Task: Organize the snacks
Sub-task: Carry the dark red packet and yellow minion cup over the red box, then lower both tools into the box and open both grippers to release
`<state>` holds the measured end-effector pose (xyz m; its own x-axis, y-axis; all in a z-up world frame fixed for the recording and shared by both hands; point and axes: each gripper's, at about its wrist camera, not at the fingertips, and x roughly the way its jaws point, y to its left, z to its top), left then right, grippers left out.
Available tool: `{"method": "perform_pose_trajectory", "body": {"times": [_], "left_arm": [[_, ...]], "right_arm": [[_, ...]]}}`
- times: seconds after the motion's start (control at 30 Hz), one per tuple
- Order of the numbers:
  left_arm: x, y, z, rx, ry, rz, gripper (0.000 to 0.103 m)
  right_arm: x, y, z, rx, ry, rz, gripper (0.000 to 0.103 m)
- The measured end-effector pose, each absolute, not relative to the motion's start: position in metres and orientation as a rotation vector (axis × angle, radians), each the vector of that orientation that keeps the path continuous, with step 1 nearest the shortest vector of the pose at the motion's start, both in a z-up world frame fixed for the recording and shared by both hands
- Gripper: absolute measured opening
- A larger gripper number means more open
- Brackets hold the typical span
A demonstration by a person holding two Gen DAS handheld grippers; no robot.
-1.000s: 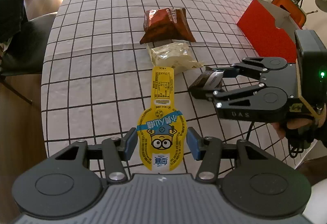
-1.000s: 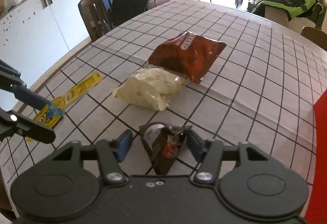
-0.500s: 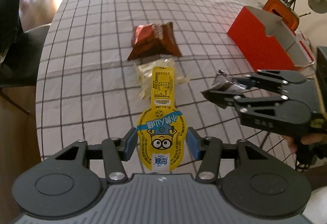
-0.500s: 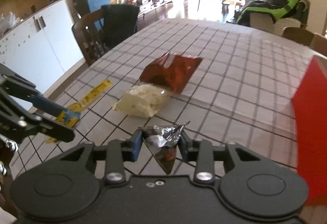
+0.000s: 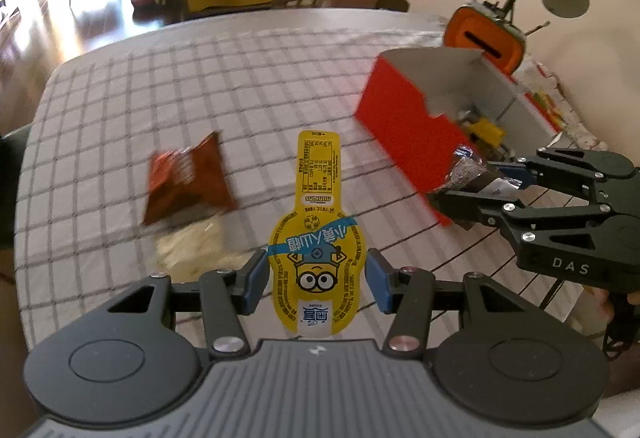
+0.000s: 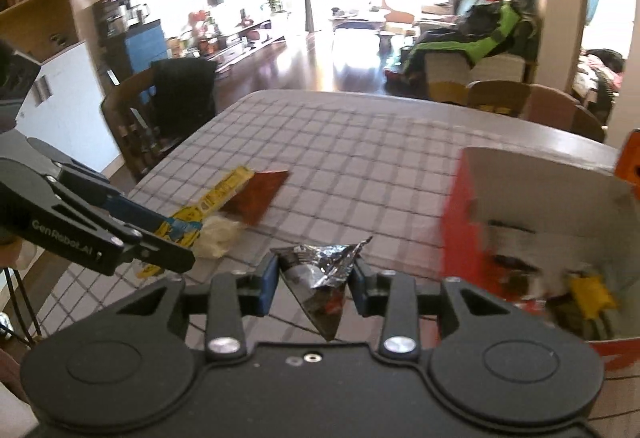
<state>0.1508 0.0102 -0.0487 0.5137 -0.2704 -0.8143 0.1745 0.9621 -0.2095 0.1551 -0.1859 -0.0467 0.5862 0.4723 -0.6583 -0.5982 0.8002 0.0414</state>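
A: Big stuff first. Table (image 5: 120,110) with grid cloth, red box (image 5: 404,126) on it, open top, white inside, a yellow packet and other wrappers in the bottom.

B: Use the box as landmark?

A: Yes. Left of the box, well apart, brown chip bag (image 5: 186,178) flat on the table. Pale snack bag (image 5: 192,246) touching its near edge. Both blurred.

B: Left gripper?

A: Left gripper (image 5: 316,278) holds the yellow minion packet (image 5: 318,230), left of the box and near it, up off the table. Jaws about half spread, blue pads pressed on the two sides of the round end. Long tab sticks out forward past the fingertips.

B: Right one?

A: Right gripper (image 6: 314,280) pinches a silver foil wrapper (image 6: 320,278), crumpled, dark with a bit of red at the lower tip. Jaws nearly together, they have just been closing, wrapper squeezed between the pads. In the left wrist view that wrapper (image 5: 466,174) sits right at the box's near corner, over the rim edge; can't tell if it is past the wall or only in front of it.

B: Grippers touching?

A: No, apart. Left one is on the side away from the box. A hand shows under the right gripper, mostly cut off.
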Motion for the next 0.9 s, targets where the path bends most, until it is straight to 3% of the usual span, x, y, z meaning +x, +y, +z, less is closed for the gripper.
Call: {"method": "perform_pose_trajectory", "body": {"times": [0.33, 0.9], "left_arm": [[0.188, -0.069, -0.027, -0.067, 0.960, -0.324, 0.052], [0.255, -0.180, -0.031, 0.039, 0.984, -0.313, 0.052]], "right_arm": [[0.179, -0.254, -0.020, -0.194, 0.680, 0.569, 0.036], [0.235, -0.346, -0.033, -0.214, 0.693, 0.482, 0.036]]}}
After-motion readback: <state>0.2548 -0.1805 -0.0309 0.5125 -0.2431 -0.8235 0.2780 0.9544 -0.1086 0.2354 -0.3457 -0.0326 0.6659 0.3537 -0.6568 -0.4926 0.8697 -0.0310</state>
